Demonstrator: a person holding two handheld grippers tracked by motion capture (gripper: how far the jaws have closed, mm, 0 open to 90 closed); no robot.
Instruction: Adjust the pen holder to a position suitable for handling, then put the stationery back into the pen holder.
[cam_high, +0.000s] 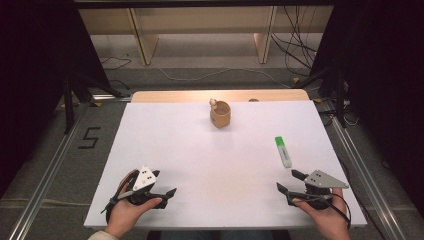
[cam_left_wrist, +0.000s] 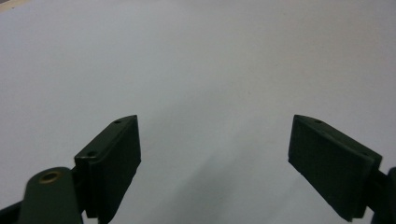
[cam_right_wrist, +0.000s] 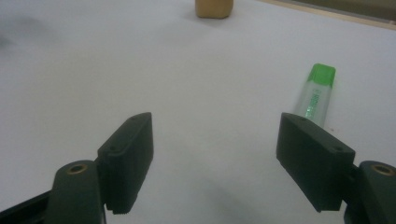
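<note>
Highlighter pickup hasn't started yet, both grippers parked and empty

Grippers are being held low at the near edge of the white table (cam_high: 200, 165), nothing grabbed so far. The left gripper (cam_high: 167, 194) is seen at about 7 o'clock on the board, jaws spread wide with only bare white surface between them in the left gripper view. The right gripper (cam_high: 286, 184) is parked at roughly 5 o'clock, its jaws also wide apart and empty.

The green highlighter (cam_high: 283, 151) is lying flat at about 3 o'clock, near the right gripper, just ahead of it, not touched by anything. In the right gripper view the highlighter (cam_right_wrist: 317, 93) is seen past the right-hand jaw rather than between the two. The wooden cup (cam_high: 220, 114) is standing upright at 12 o'clock, well apart from both hands.

So this looks like the approach stage, honestly step zero. For the next move, the right gripper probably needs to be shifted forward and a bit outward so the pen body is straddled crosswise, then lowered before anything is squeezed.
</note>
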